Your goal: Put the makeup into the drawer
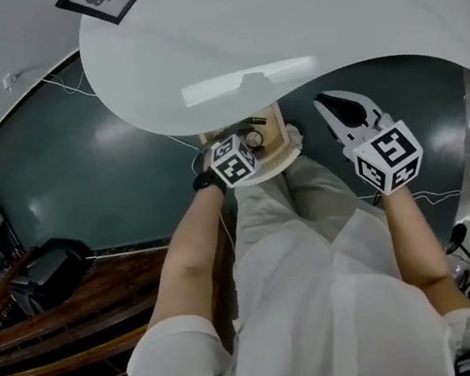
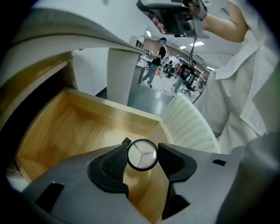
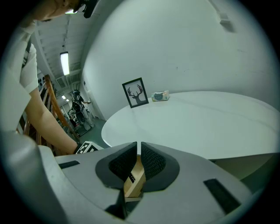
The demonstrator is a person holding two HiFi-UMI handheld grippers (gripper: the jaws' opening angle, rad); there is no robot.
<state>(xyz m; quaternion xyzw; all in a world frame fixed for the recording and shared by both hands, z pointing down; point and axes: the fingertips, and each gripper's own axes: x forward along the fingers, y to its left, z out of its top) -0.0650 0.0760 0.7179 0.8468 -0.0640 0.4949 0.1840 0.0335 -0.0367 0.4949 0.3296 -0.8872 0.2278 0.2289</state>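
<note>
Now our left gripper (image 2: 142, 158) is clamped on the round makeup compact (image 2: 142, 152), over the open wooden drawer (image 2: 83, 127). Right gripper (image 3: 138, 151) has its fingers together, empty. We judge the compact light, rigid, probably slippery; best gripped across the rim.

Gripping a small round makeup compact (image 2: 141, 151) between the jaws of the left gripper (image 2: 142, 155), above the open wooden drawer (image 2: 65, 127), beneath the white desk (image 2: 65, 26).
</note>
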